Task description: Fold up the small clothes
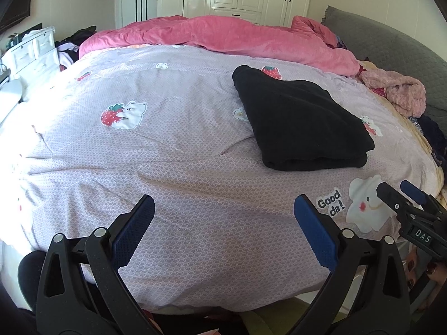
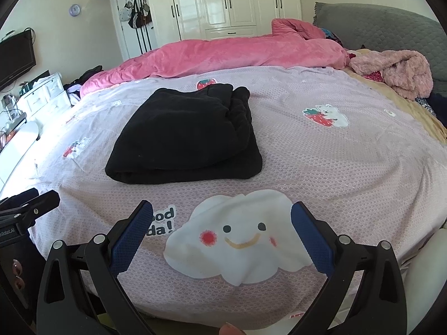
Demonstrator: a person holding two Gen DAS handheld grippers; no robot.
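A black garment lies folded into a thick rectangle on the lilac patterned bedspread. In the right wrist view the same black garment sits ahead and slightly left, on the bedspread. My left gripper hovers open over the near edge of the bed, well short of the garment, nothing between its blue pads. My right gripper is open too, above a white cloud print, holding nothing. The right gripper also shows at the right edge of the left wrist view.
A pink duvet is bunched along the far side of the bed. A fluffy pink garment lies by the grey headboard. White drawers and clutter stand at the left, wardrobes behind.
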